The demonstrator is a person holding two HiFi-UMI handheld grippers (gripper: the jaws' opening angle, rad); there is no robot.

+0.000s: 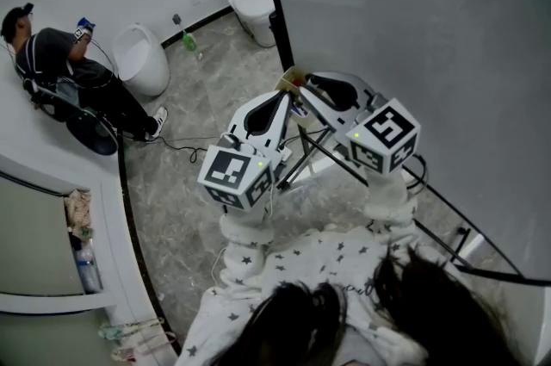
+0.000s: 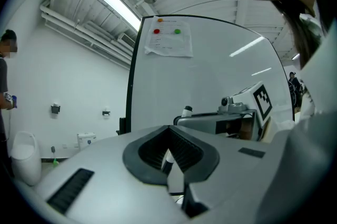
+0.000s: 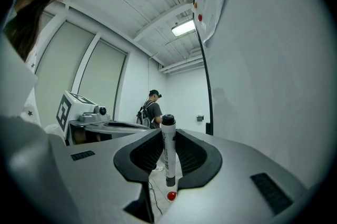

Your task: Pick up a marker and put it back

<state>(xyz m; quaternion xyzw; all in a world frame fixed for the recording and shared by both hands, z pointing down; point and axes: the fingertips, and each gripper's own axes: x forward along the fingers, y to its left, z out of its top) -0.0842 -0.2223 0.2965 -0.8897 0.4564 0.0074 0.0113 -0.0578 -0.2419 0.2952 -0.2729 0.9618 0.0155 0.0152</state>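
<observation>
A white marker [image 3: 168,150] with a black cap stands upright between the ridged pads [image 3: 188,157] of my right gripper [image 3: 168,161], which is shut on it. From the left gripper view, that marker's black-topped end [image 2: 186,110] pokes up above the right gripper's body [image 2: 237,112]. My left gripper [image 2: 168,157] has its jaws almost together, and only a thin white and dark sliver shows in the slit. In the head view both grippers, left [image 1: 288,104] and right [image 1: 303,87], point away from me, tips close together beside the whiteboard [image 1: 413,28].
A paper sheet with coloured dots [image 2: 168,38] hangs on the whiteboard. A small red round thing [image 3: 171,195] lies below the right jaws. The board's dark stand bars [image 1: 331,151] cross under the grippers. A person [image 1: 60,71] stands by a urinal [image 1: 142,58]; a cable [image 1: 185,151] lies on the floor.
</observation>
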